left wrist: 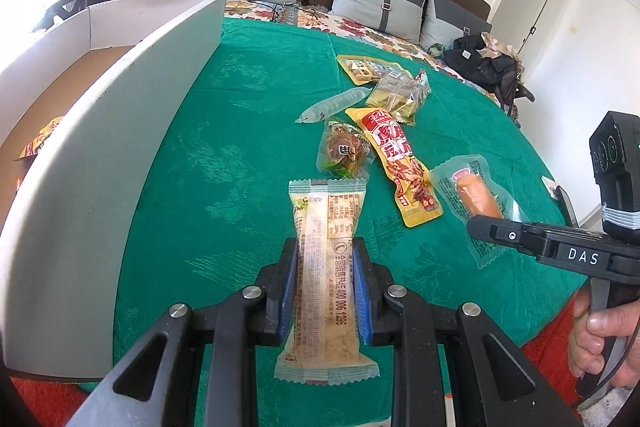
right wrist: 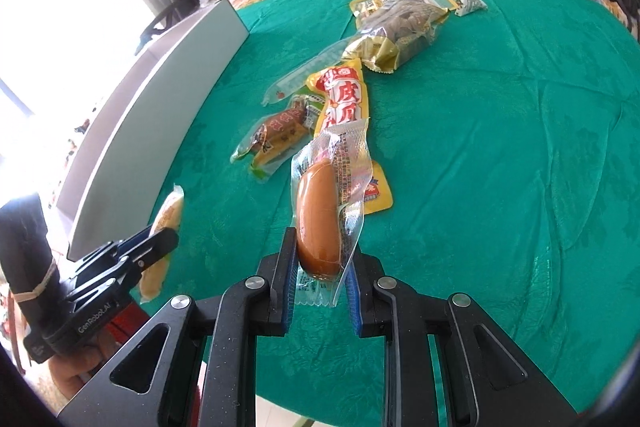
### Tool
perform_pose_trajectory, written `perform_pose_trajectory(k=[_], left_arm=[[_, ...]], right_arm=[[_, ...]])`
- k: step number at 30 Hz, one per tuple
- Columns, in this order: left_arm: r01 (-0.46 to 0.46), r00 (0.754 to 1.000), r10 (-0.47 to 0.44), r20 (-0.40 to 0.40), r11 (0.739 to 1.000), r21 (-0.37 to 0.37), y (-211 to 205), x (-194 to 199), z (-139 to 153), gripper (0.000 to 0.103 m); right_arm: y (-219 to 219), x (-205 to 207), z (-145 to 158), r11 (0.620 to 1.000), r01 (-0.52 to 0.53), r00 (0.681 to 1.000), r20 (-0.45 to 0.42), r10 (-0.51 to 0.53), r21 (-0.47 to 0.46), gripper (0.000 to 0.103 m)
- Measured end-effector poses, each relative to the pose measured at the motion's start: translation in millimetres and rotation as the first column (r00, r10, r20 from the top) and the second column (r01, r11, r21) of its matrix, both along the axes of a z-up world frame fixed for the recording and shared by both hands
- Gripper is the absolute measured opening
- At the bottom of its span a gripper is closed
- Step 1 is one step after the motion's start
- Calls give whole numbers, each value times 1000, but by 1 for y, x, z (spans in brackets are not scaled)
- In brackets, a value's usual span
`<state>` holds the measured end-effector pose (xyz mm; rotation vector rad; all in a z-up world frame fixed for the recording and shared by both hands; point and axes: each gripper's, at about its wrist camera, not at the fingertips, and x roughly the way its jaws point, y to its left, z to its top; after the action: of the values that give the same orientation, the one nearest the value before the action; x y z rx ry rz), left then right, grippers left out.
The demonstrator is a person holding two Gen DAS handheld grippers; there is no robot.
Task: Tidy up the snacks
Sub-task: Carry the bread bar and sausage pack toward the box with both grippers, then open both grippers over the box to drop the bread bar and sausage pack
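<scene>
Left gripper [left wrist: 325, 281] jaws clamp a cake bar [left wrist: 324, 267] just right of the white box [left wrist: 120, 131]. Right gripper [right wrist: 320, 279] jaws clamp a packaged sausage [right wrist: 320, 219] further right, above the green tabletop [right wrist: 500, 147].

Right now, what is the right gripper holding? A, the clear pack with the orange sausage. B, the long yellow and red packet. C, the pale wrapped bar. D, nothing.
A: in the right wrist view the right gripper is shut on the sausage pack, while the pale wrapped bar sits in the left gripper.
</scene>
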<state>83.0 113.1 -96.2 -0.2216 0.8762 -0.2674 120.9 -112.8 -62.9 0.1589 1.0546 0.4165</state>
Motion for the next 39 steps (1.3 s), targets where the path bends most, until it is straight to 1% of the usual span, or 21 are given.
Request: perform_pose_trajectory(k=[3, 8, 11, 14, 16, 18, 20, 21, 23, 26, 27, 28, 29, 30, 31, 33, 34, 36, 37, 39], left_arm=[[-2, 1000, 2, 6, 1000, -1, -1, -3, 3, 25], [-16, 1000, 16, 16, 1000, -20, 3, -10, 10, 25], [-30, 999, 32, 33, 998, -59, 11, -17, 25, 25], [-64, 995, 74, 61, 987, -149, 35, -24, 52, 25], [-114, 988, 131, 85, 977, -180, 62, -25, 73, 25], [-180, 975, 201, 95, 965, -191, 95, -24, 89, 25], [-253, 956, 274, 100, 949, -186, 132, -22, 98, 25], [-290, 946, 309, 100, 942, -169, 151, -21, 100, 25], [-356, 927, 366, 82, 927, -116, 184, -16, 99, 25], [-418, 907, 419, 49, 908, -27, 223, -8, 89, 26], [-438, 899, 437, 33, 899, 10, 233, -5, 83, 40], [-460, 888, 460, 11, 887, 49, 240, -4, 78, 54], [-486, 872, 489, -4, 869, 86, 247, -7, 72, 82], [-510, 858, 513, 1, 854, 103, 250, -14, 67, 87], [-526, 850, 527, 16, 844, 102, 251, -22, 63, 87], [-539, 842, 539, 27, 838, 89, 250, -35, 57, 87], [-546, 837, 545, 37, 833, 90, 246, -40, 56, 87], [-550, 835, 543, 84, 828, 108, 232, -46, 61, 88], [-540, 841, 530, 112, 834, 112, 224, -44, 64, 88], [-499, 863, 480, 159, 860, 105, 205, -41, 74, 89]], right_arm=[[5, -7, -3, 1000, -22, 1000, 0, 22, -15, 22], [5, -9, -3, 1000, -29, 1000, 0, 29, 1, 22], [13, -8, 4, 999, -43, 999, 13, 43, -10, 22], [33, -9, 25, 996, -85, 995, 48, 85, 3, 22], [55, -9, 45, 991, -135, 988, 84, 133, 18, 22], [84, -7, 68, 980, -197, 974, 123, 192, 33, 22], [116, -4, 91, 963, -264, 955, 153, 253, 60, 22], [133, -3, 102, 952, -299, 944, 166, 284, 72, 22], [170, -1, 119, 928, -364, 920, 190, 343, 85, 22], [221, 5, 132, 896, -426, 896, 194, 400, 123, 23], [235, 7, 132, 887, -441, 891, 187, 414, 139, 25], [247, 10, 132, 881, -449, 889, 177, 423, 150, 31], [254, 12, 131, 882, -445, 892, 168, 420, 155, 55], [255, 13, 131, 889, -429, 899, 172, 403, 161, 65], [250, 12, 132, 897, -408, 907, 188, 377, 170, 69], [229, 12, 129, 904, -384, 914, 212, 345, 185, 69], [217, 13, 125, 913, -371, 918, 219, 332, 170, 69], [185, 16, 105, 942, -323, 928, 225, 296, 90, 71], [166, 20, 91, 957, -288, 935, 225, 273, 34, 71], [122, 25, 58, 975, -202, 952, 215, 217, -90, 71]])
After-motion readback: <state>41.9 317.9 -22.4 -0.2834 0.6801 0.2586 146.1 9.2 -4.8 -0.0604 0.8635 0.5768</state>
